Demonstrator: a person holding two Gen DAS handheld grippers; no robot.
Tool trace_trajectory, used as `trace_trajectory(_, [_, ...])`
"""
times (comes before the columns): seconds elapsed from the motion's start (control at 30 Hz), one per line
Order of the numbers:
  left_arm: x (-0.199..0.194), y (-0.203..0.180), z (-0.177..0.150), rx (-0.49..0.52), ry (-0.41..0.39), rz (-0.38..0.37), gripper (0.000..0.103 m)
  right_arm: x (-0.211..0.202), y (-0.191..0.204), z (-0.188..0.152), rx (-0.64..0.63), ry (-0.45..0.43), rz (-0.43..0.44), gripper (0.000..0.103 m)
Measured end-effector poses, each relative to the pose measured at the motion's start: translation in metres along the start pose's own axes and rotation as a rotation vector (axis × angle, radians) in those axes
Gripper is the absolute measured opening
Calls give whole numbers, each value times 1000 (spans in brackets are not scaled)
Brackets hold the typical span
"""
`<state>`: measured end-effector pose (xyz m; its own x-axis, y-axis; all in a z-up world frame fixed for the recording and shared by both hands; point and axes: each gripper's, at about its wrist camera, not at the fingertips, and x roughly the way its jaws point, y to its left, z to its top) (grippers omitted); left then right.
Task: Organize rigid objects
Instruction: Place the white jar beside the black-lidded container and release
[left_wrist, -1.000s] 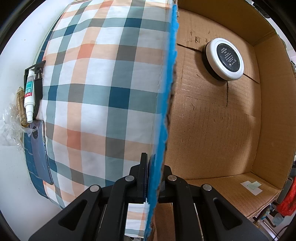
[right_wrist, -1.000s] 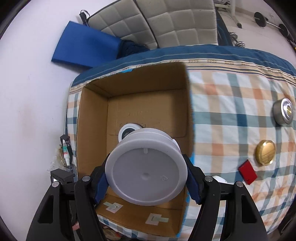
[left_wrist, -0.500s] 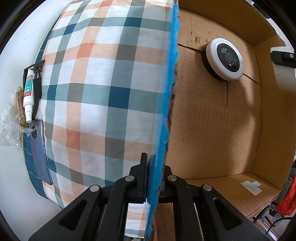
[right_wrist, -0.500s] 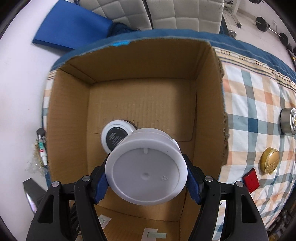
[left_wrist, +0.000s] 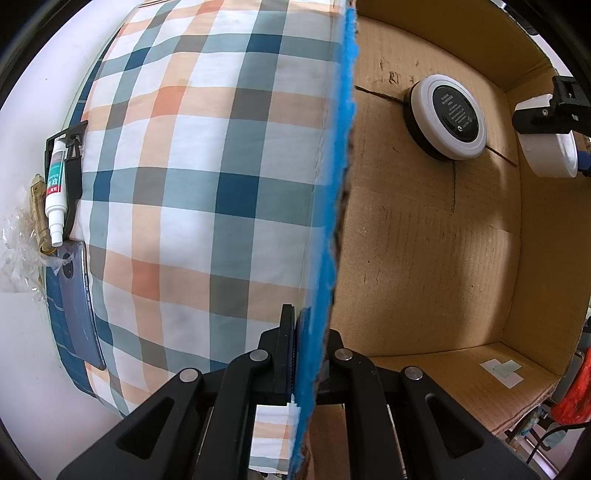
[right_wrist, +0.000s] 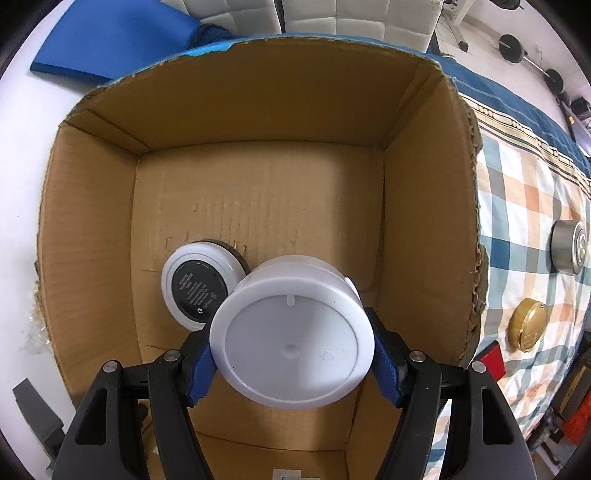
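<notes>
In the left wrist view, the left gripper (left_wrist: 308, 350) is seen with its fingers pinched on the near wall of the cardboard box (left_wrist: 424, 240), whose blue-taped rim (left_wrist: 334, 206) runs up the middle of the picture. Inside the box, a round black-and-white container (left_wrist: 448, 116) is seen on the far part of the floor, and the white jar (left_wrist: 550, 155) is visible at the right edge, held within the box opening by the right gripper. To the left of the box, a checked cloth (left_wrist: 207, 177) is spread, and beyond its edge a small white bottle (left_wrist: 55, 195) and a dark phone (left_wrist: 79, 306) are seen close together. In the right wrist view, the right gripper (right_wrist: 293, 363) is shown with its blue-padded fingers (right_wrist: 201, 369) clamped on both sides of the white jar (right_wrist: 291, 339), which is carried above the box floor (right_wrist: 258, 199), just beside and partly overlapping the black-and-white container (right_wrist: 195, 288). On the checked cloth to the right of the box, a silver tin (right_wrist: 567, 247), a gold tin (right_wrist: 526, 328) and a red item (right_wrist: 491, 360) are seen, well apart from the jar.
</notes>
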<state>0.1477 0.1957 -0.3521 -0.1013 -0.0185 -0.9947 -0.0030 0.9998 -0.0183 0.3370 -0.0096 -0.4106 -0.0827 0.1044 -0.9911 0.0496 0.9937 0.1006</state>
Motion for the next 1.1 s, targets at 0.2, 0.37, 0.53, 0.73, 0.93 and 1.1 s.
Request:
trace_trajectory(0.2, [0, -2, 1, 0, -1, -1, 4, 3, 7, 3, 9, 22, -11, 88])
trace_trajectory(0.37, [-1, -3, 1, 0, -1, -1, 4, -4, 10, 4, 12, 28, -1, 94])
trace_trajectory(0.53, [-1, -2, 1, 0, -3, -1, 4, -14, 13, -5, 3, 19, 23, 103])
trace_trajectory(0.73, [-1, -3, -1, -1, -6, 2, 4, -32, 13, -28, -2, -13, 31, 103])
trace_trajectory(0.93, [-2, -3, -3, -2, -9, 7, 4, -59, 13, -50, -5, -64, 64, 103])
trace_trajectory(1.1, [-3, -3, -4, -1, -9, 12, 4, -85, 20, -72, -8, -98, 98, 103])
